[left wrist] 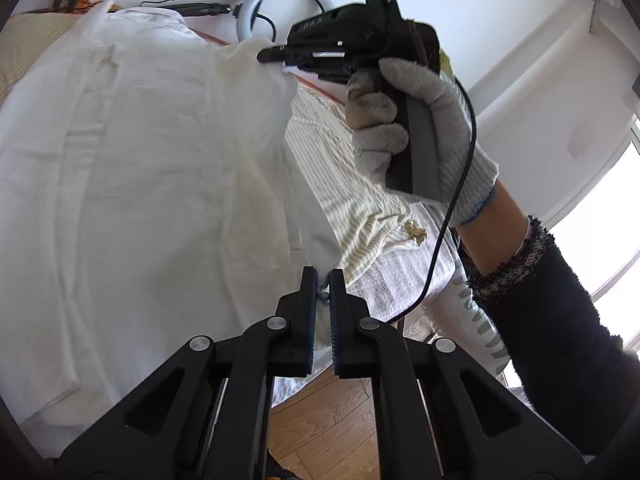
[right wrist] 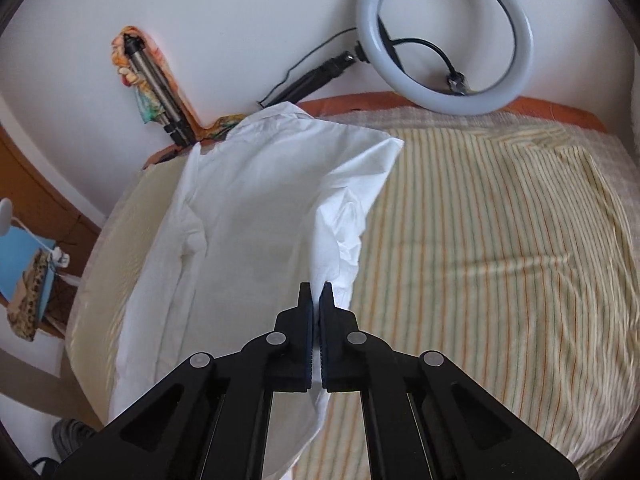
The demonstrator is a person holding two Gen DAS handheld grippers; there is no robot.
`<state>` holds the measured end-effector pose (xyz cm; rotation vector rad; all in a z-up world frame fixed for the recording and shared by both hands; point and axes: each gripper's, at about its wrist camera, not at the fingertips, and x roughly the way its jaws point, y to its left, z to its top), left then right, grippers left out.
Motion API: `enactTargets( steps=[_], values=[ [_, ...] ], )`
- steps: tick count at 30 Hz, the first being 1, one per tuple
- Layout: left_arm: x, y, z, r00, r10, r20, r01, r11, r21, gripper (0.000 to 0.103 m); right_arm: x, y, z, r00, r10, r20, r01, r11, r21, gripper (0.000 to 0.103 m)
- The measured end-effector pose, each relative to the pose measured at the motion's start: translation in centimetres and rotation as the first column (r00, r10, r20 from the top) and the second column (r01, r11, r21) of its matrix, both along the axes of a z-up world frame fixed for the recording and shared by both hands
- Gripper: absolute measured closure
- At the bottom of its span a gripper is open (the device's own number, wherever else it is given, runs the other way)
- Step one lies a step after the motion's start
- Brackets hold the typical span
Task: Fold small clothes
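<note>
White shirt [right wrist: 248, 216] lies spread on a bed, plain cotton, wrinkled, no print or label readable on it. One edge is lifted off the bedding and drapes between the two tools. Left hand-held gripper [left wrist: 323, 280] is clamped on a corner of the fabric, a small bunch of cloth showing between the fingertips. Right hand-held gripper [right wrist: 316, 296] is pinched together on the shirt edge too, with white fabric squeezed in the thin slit between its pads; in the left wrist view its tip bites the far corner of the raised fabric [left wrist: 276, 54].

Only writing seen: faint embossed letters on the black body of the right tool in the left wrist view, too small to read.

A gloved hand [left wrist: 408, 128] in a grey knit glove grips the right tool's handle, a dark fuzzy sleeve [left wrist: 560, 320] behind it, and a black cable [left wrist: 460, 200] hangs down from the tool.

Beyond and to the right of the right gripper, the striped bedsheet [right wrist: 500, 240] shows cream with thin green and orange lines, rumpled. A white ring light [right wrist: 444, 36] leans on the white wall ahead of it, with a folded tripod [right wrist: 156, 80] to its left. Wooden floor [left wrist: 328, 420] shows below the left gripper's fingers, and a bright window [left wrist: 608, 208] is far right.
</note>
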<state>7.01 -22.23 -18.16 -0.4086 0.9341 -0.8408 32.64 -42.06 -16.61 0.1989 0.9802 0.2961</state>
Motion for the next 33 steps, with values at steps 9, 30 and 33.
enactTargets(
  steps=[9, 30, 33],
  values=[
    [-0.8, 5.2, -1.4, 0.995, 0.088, -0.053, -0.089, 0.996, -0.007, 0.1, 1.7, 9.3, -1.2, 0.989, 0.144, -0.025, -0.146, 0.985, -0.097, 0.102],
    [-1.0, 7.6, -1.7, 0.993, 0.117, 0.0, -0.116, 0.987, 0.106, 0.101, -2.0, 7.5, -2.3, 0.981, 0.192, 0.005, -0.19, 0.971, 0.147, 0.092],
    [-1.0, 8.2, -0.9, 0.992, 0.127, 0.021, -0.128, 0.985, 0.113, 0.101, -5.8, 3.9, -1.8, 0.99, 0.138, 0.007, -0.138, 0.979, 0.151, 0.092]
  ],
)
